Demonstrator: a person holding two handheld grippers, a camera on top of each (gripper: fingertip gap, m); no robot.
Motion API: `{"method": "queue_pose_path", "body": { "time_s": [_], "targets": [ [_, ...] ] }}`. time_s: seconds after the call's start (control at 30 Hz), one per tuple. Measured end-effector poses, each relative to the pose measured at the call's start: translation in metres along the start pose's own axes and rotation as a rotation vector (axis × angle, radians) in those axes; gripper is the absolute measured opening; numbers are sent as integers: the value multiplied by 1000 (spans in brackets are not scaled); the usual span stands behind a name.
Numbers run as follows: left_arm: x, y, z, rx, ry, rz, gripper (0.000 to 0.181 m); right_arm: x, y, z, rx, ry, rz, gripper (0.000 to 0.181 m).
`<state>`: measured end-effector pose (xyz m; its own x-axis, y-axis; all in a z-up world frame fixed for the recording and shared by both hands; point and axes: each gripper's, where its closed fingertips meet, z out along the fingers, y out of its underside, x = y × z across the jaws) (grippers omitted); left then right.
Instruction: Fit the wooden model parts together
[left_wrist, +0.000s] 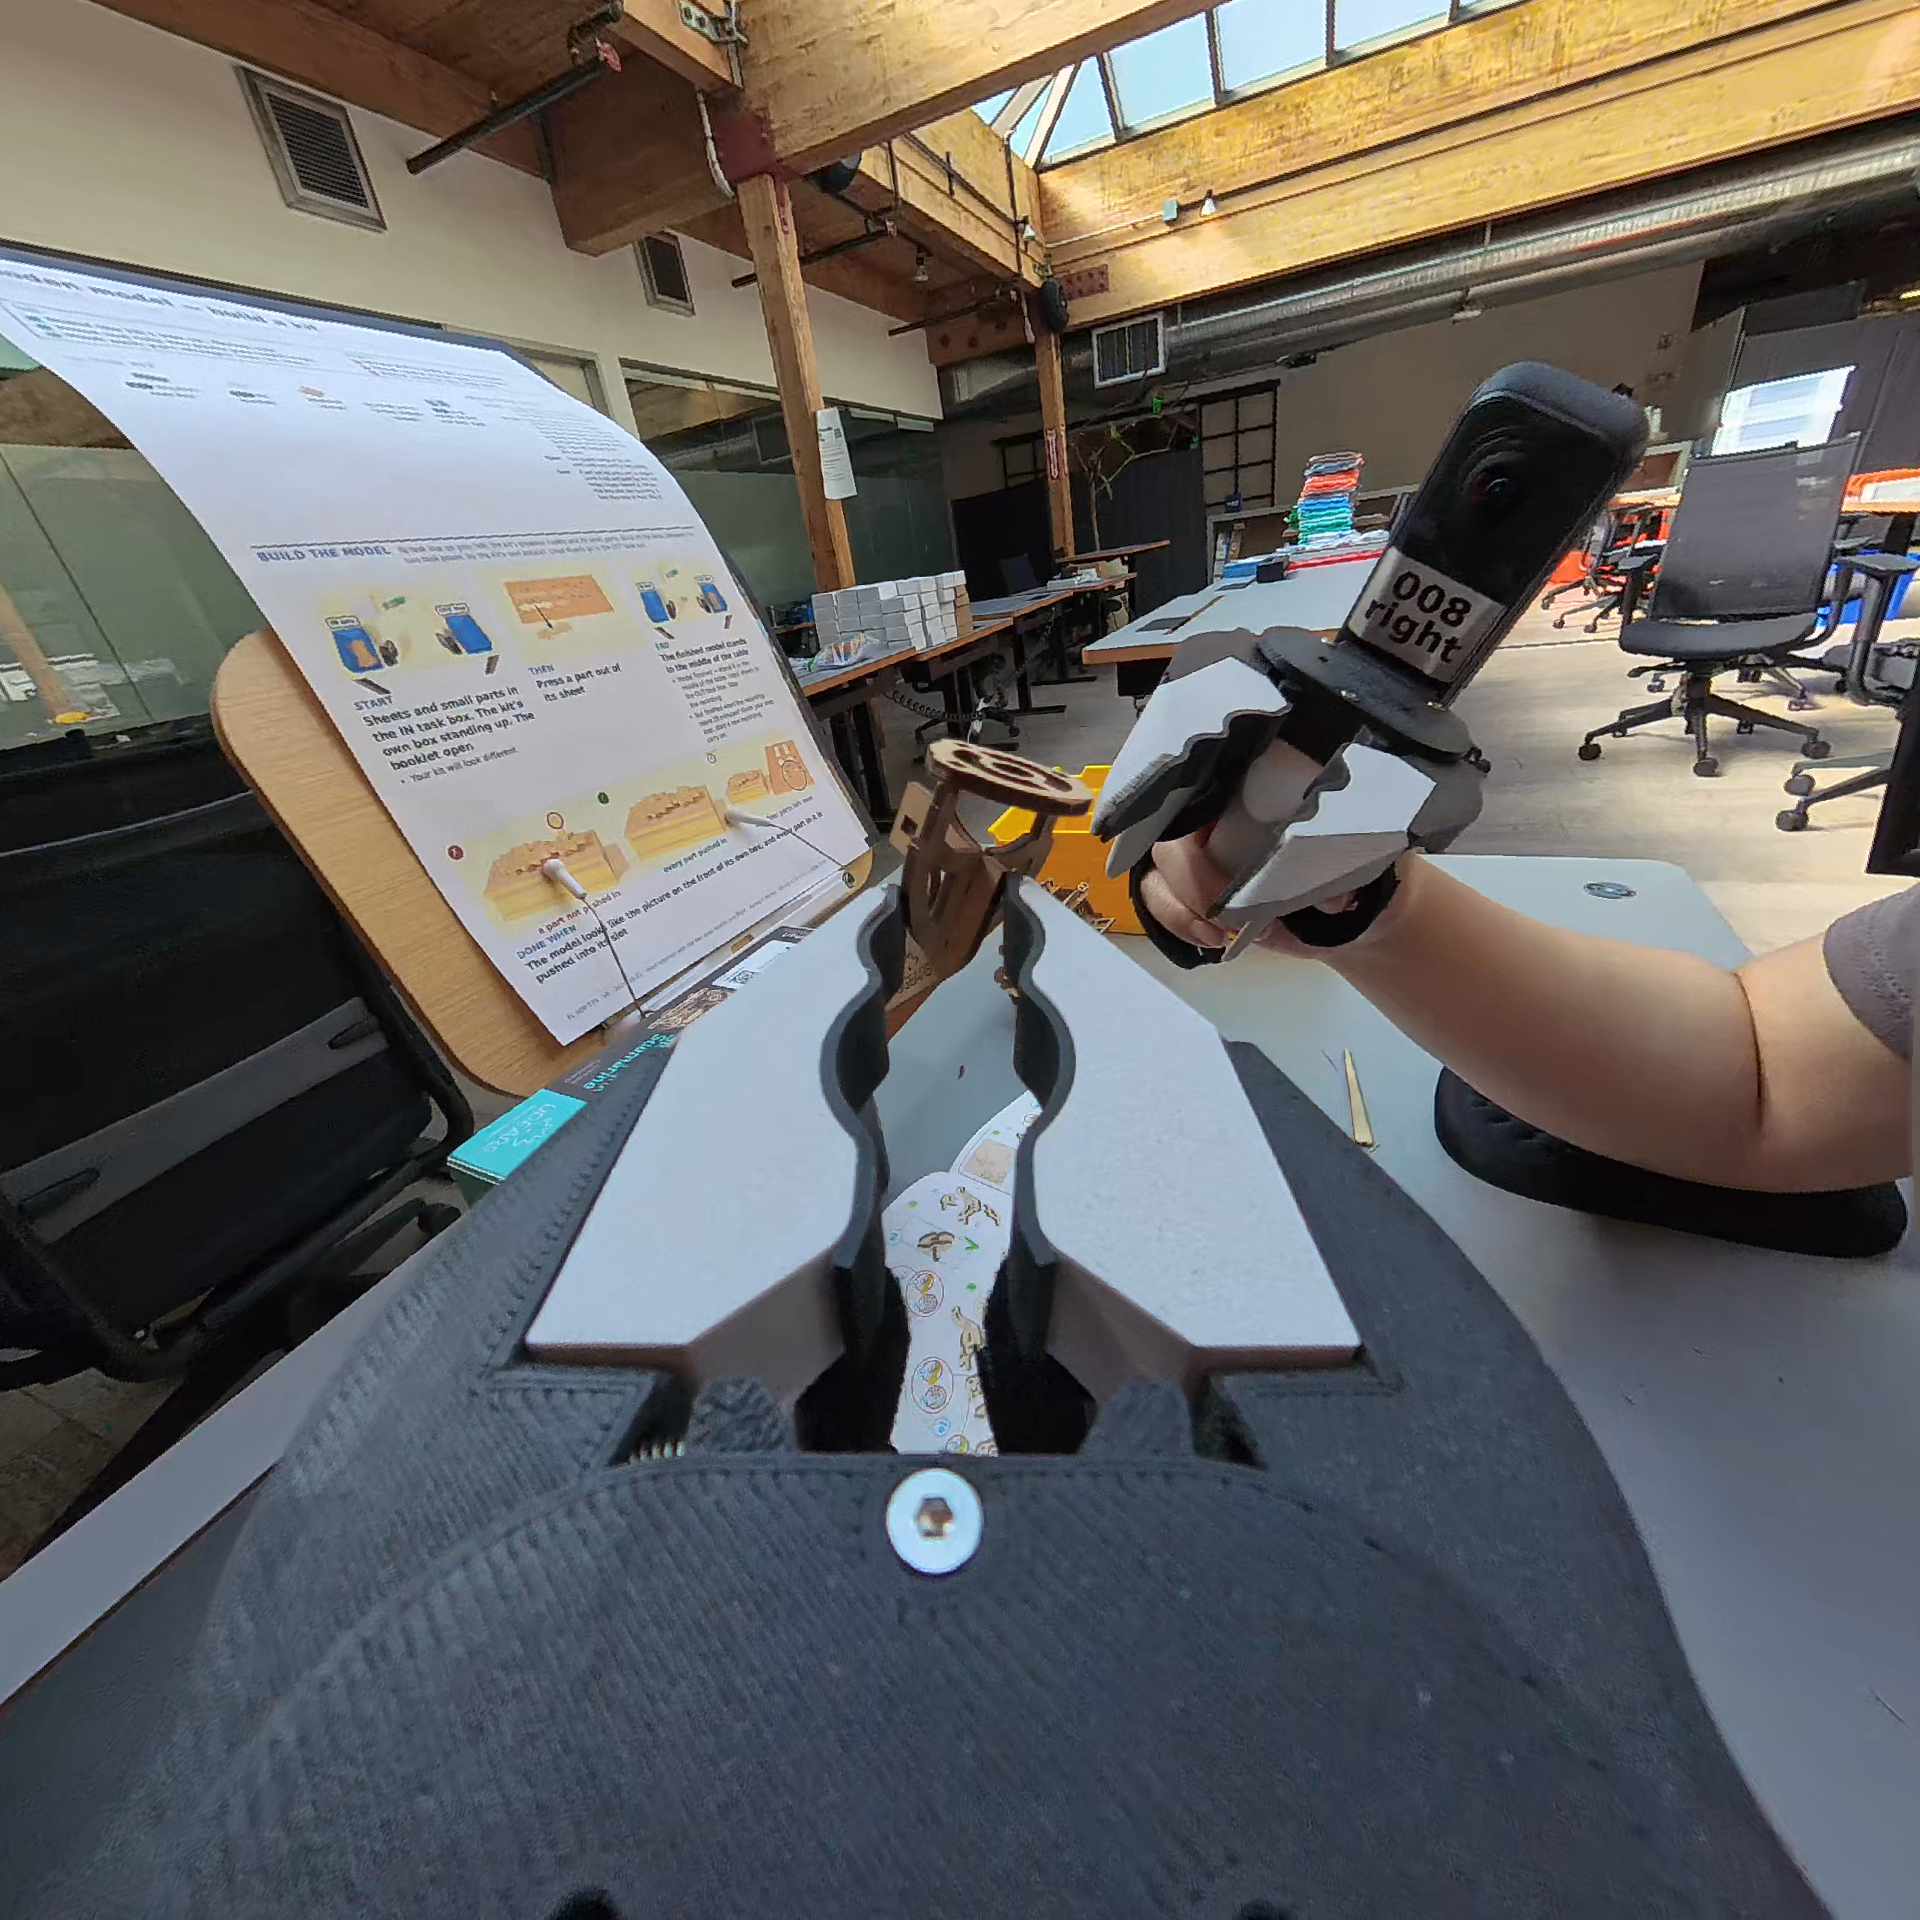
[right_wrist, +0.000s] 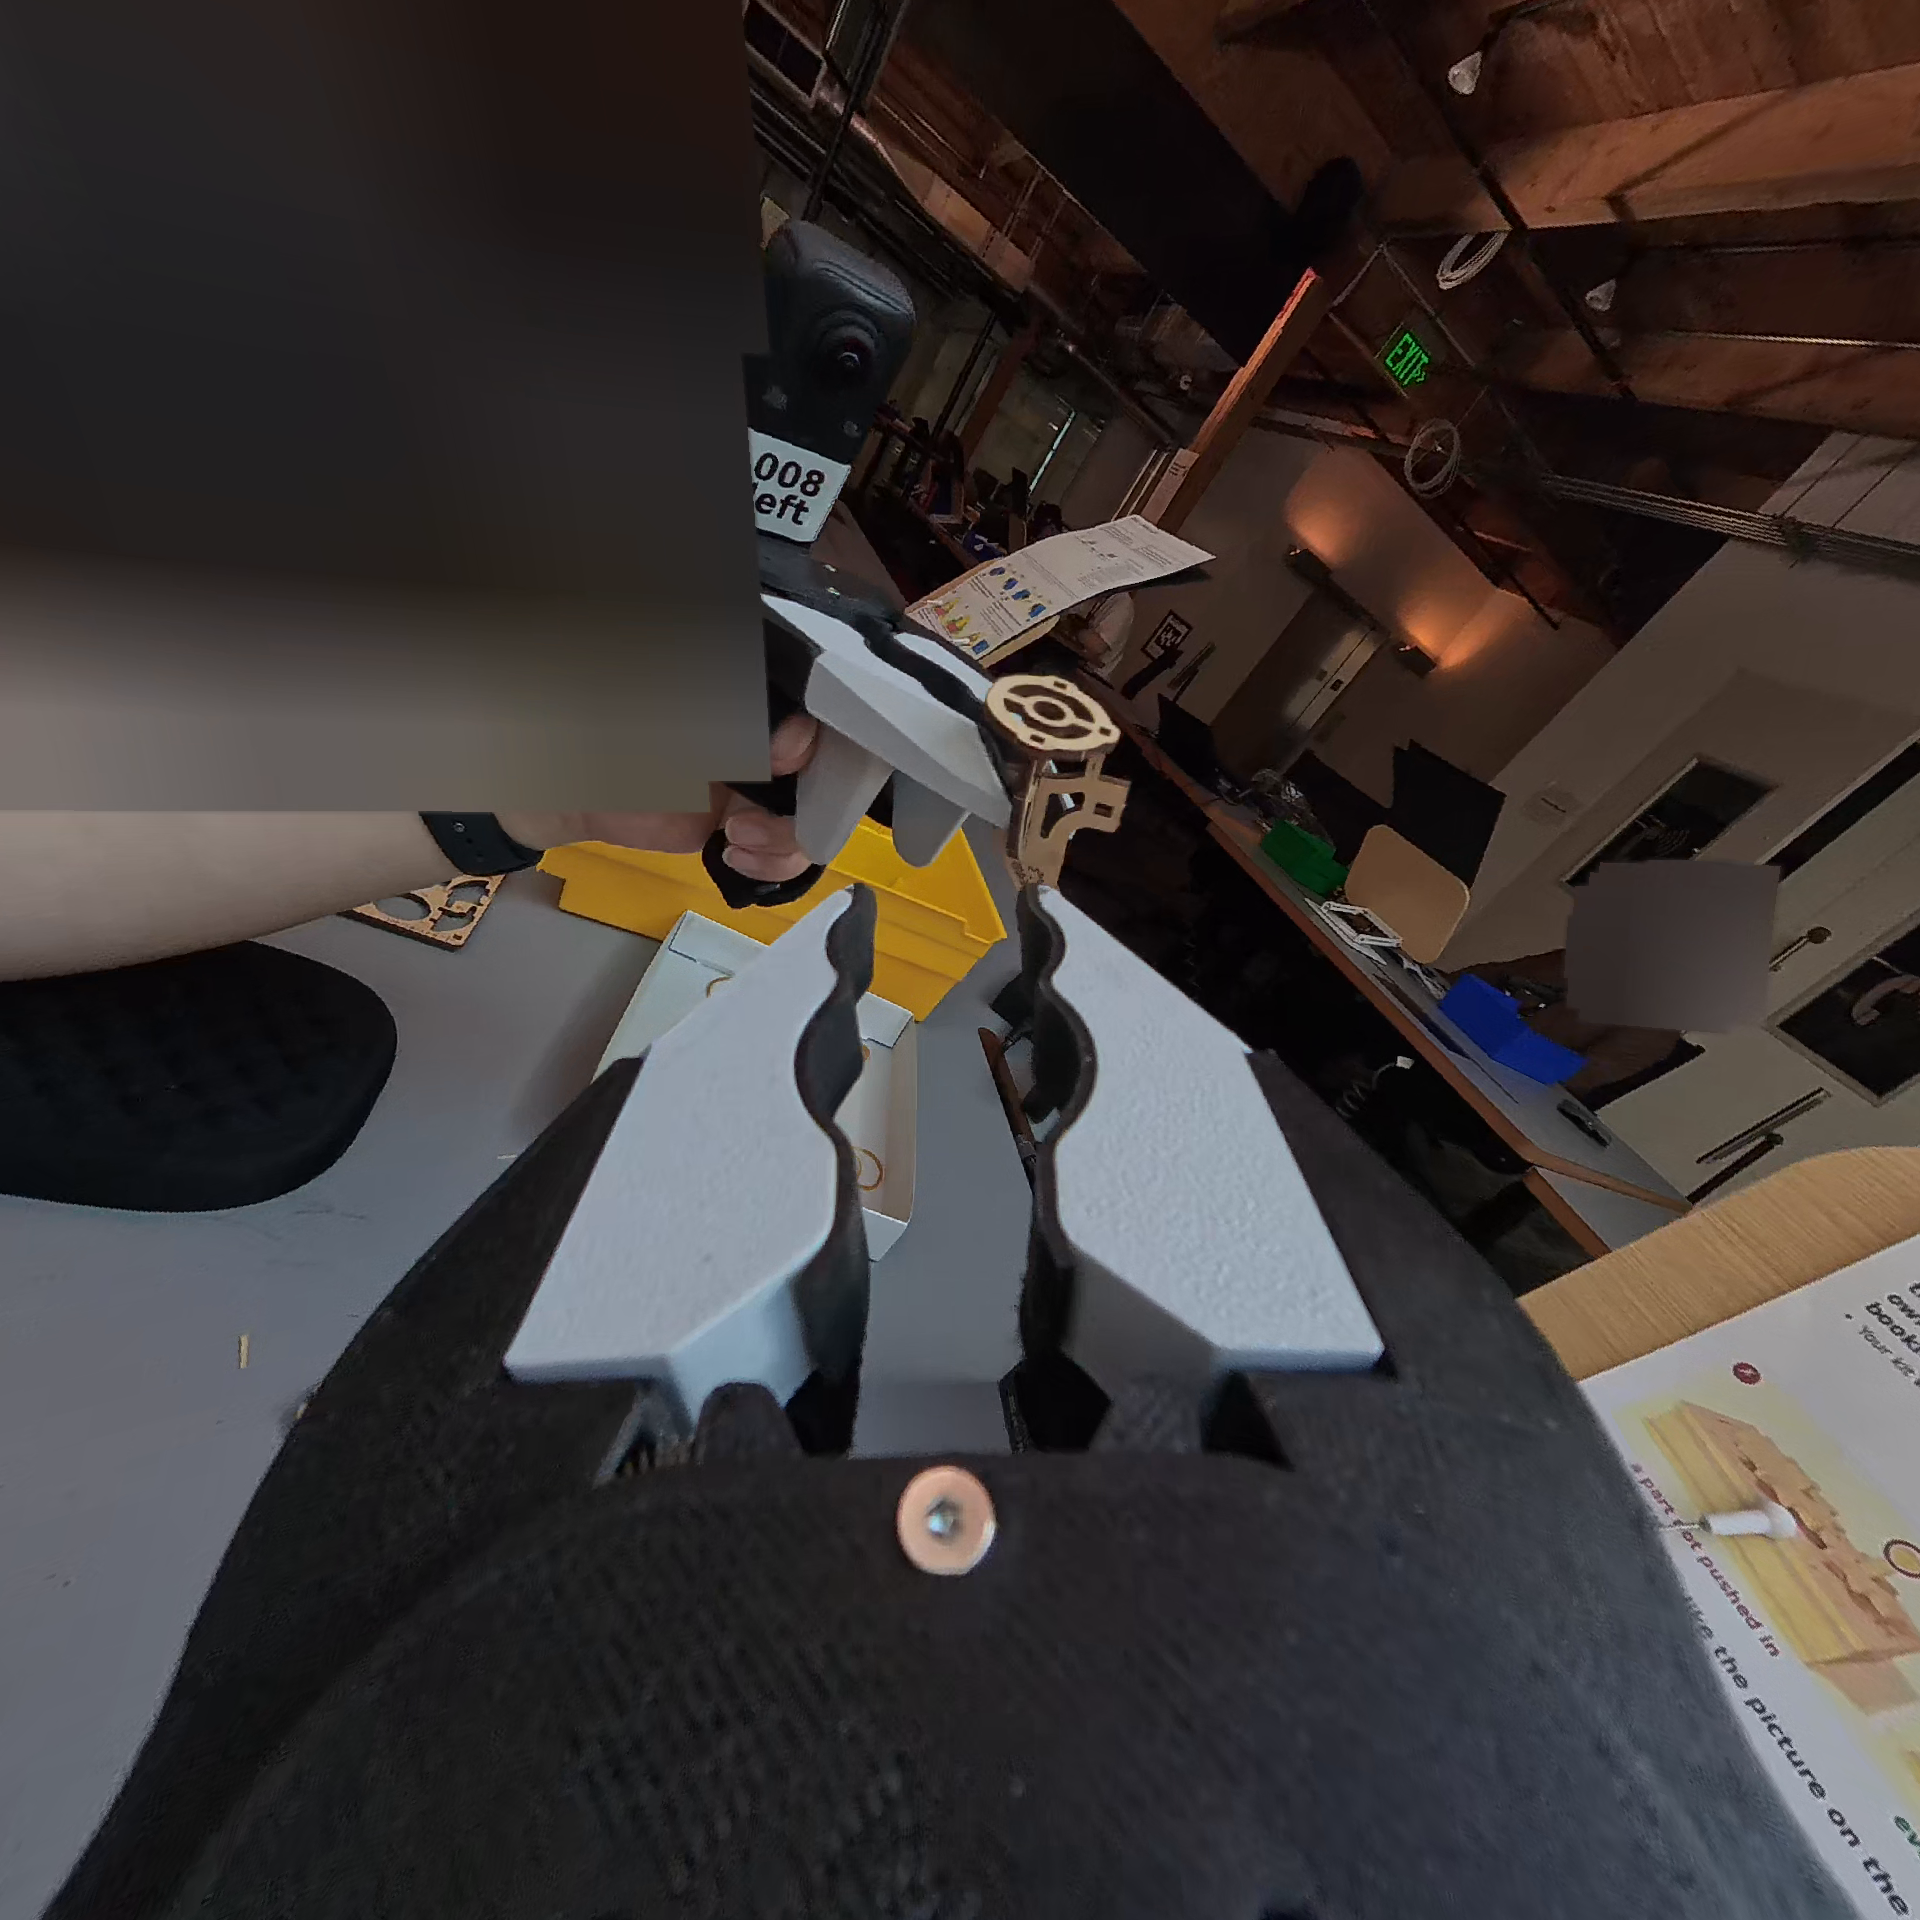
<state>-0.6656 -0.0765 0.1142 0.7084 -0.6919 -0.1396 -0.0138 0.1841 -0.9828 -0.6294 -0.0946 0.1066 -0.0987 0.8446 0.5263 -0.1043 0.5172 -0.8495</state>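
Note:
My left gripper (left_wrist: 954, 899) is shut on a small brown wooden model (left_wrist: 961, 842), an upright frame with a round pierced disc on top. It holds the model above the grey table (left_wrist: 1558, 1455). In the right wrist view the left gripper (right_wrist: 992, 764) grips the model (right_wrist: 1055, 774) from the left. My right gripper (right_wrist: 945, 904) is open and empty. Its fingertips sit just below the model's lower end, and the right fingertip is close to it. In the left wrist view the right gripper (left_wrist: 1164, 873) hangs to the right of the model, tilted down towards it.
A printed instruction sheet (left_wrist: 468, 675) leans on a wooden stand at the left. A yellow bin (right_wrist: 914, 914), a white box (right_wrist: 883, 1091) and a cut-out wooden sheet (right_wrist: 436, 909) lie behind. A booklet (left_wrist: 945, 1247) lies under my left gripper. A black pad (left_wrist: 1662, 1174) supports the forearm. My hands' fingertips stand some 5 cm from each other.

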Motion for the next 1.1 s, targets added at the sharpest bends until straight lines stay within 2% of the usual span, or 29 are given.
{"method": "queue_pose_path", "body": {
  "time_s": [0.3,0.43,0.6,0.73,0.93,1.1],
  "targets": [
    [3,-26,-5,79,-27,-47,16,13,-1,-1,30,61,23,25],
    [6,-42,-8,161,-4,-135,17,23,-8,-7,72,104,85,25],
    [-2,-45,-14,150,-71,-134,17,24,-11,-9,74,128,60,24],
    [-1,-52,-13,197,-60,-226,16,26,-14,-9,86,148,67,22],
    [-7,-42,-5,171,-83,-377,17,33,-23,-13,147,212,108,16],
    [-16,-38,-9,210,-66,-486,16,34,-26,-13,139,216,139,12]
  ]
}}
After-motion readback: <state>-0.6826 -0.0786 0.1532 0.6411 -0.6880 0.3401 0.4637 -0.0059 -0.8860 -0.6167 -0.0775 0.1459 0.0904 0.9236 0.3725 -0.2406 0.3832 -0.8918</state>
